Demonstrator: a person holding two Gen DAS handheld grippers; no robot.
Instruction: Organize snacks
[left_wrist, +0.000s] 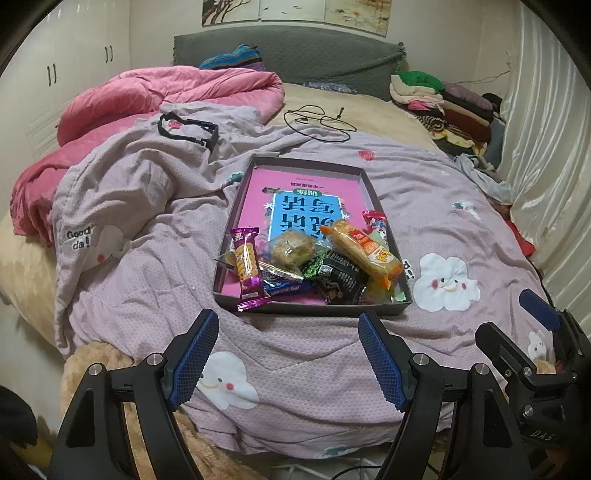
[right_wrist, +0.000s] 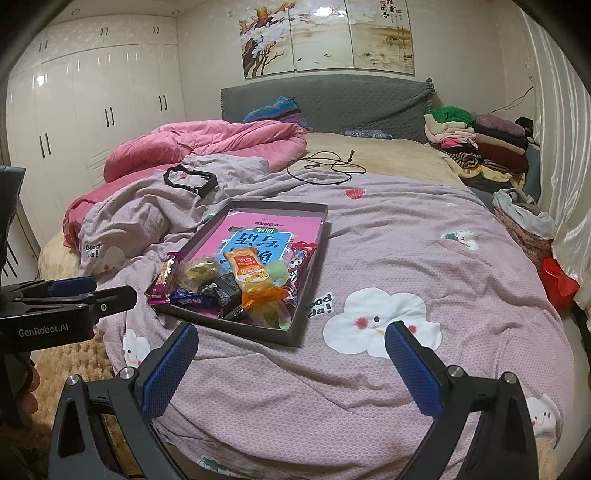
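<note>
The left gripper (left_wrist: 286, 352) hangs wide open and empty over the lilac quilt (left_wrist: 303, 373); the right gripper (right_wrist: 291, 363) likewise gapes, holding nothing; just beyond lies the shallow grey box (left_wrist: 312, 309), wrapped snacks (left_wrist: 314, 260) heaped at its near end.

bare quilt (left_wrist: 295, 350) before tray (left_wrist: 314, 308)

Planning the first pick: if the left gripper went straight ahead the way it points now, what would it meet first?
Probably the lilac quilt, just short of the tray's near wall. The left gripper is open and empty, tilted downward; the purple biscuit packet lies beyond. Depth is uncertain.
</note>
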